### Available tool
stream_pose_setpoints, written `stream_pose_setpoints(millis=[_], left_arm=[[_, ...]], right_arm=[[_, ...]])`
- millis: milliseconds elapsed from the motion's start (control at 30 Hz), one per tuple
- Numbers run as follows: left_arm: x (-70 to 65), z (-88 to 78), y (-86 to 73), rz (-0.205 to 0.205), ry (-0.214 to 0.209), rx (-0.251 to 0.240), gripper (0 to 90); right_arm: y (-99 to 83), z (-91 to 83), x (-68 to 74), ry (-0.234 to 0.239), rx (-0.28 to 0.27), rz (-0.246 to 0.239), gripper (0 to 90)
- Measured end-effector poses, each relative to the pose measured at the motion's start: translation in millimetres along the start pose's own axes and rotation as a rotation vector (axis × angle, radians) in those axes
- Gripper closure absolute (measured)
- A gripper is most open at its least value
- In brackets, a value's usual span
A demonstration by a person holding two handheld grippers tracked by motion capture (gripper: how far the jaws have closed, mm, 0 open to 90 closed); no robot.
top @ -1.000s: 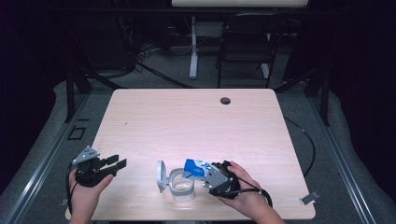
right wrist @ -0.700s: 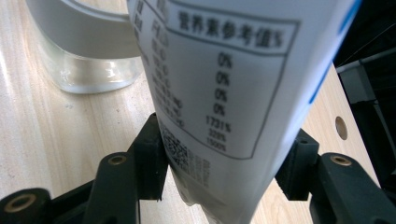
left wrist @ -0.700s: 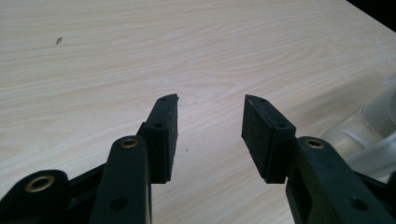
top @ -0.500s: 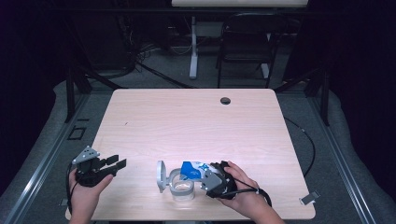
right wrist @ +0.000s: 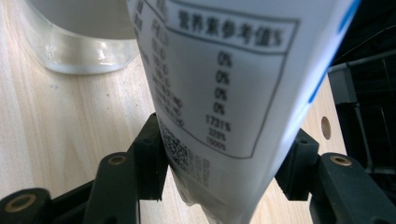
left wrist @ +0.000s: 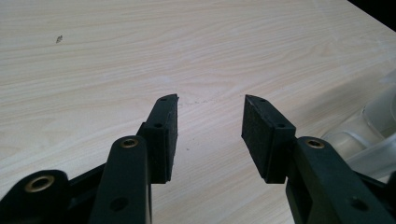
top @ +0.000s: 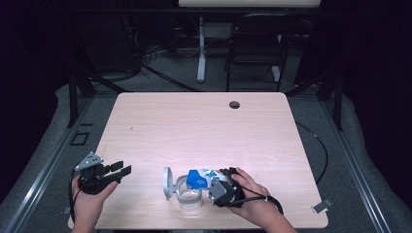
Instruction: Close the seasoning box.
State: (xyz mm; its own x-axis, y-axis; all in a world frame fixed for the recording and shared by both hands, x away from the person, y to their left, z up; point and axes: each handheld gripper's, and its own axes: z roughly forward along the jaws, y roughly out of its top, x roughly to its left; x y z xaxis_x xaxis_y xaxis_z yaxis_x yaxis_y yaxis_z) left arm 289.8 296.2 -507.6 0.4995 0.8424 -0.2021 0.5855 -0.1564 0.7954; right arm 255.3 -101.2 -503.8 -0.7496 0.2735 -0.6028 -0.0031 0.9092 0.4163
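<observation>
A clear glass jar (top: 188, 195) stands near the table's front edge, its hinged lid (top: 167, 183) swung open to the left. My right gripper (top: 219, 186) is shut on a blue and white packet (top: 199, 178), which leans toward the jar's mouth. In the right gripper view the packet (right wrist: 224, 70) shows a printed nutrition table and sits pinched between both jaws of the gripper (right wrist: 224, 170), with the jar (right wrist: 79, 42) just behind. My left gripper (top: 121, 171) rests at the front left, open and empty. In its own view that gripper (left wrist: 210, 128) has the jar (left wrist: 373, 126) off to its right.
The light wooden table (top: 194, 126) has a dark cable hole (top: 234, 104) near its far edge. Behind the table stand a chair (top: 252, 48) and a white post on grey floor. A small clip (top: 321, 206) lies beside the table's front right corner.
</observation>
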Motion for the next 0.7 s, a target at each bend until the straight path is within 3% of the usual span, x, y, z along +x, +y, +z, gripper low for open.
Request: stream_pose_setpoints(millis=[300,500,700], left_arm=[[1.3,0.1,-0.6,-0.003,0.001,0.0,56.6],[1.8,0.0,-0.6,-0.005,0.001,0.0,56.6],[2.1,-0.8,-0.4,-0.004,0.003,-0.003,56.6]], right_arm=[[2.3,0.2,0.0,-0.023,0.022,-0.043,45.0],[3.0,1.0,0.3,-0.024,0.025,-0.047,45.2],[6.0,0.6,0.9,-0.04,0.044,-0.092,45.3]])
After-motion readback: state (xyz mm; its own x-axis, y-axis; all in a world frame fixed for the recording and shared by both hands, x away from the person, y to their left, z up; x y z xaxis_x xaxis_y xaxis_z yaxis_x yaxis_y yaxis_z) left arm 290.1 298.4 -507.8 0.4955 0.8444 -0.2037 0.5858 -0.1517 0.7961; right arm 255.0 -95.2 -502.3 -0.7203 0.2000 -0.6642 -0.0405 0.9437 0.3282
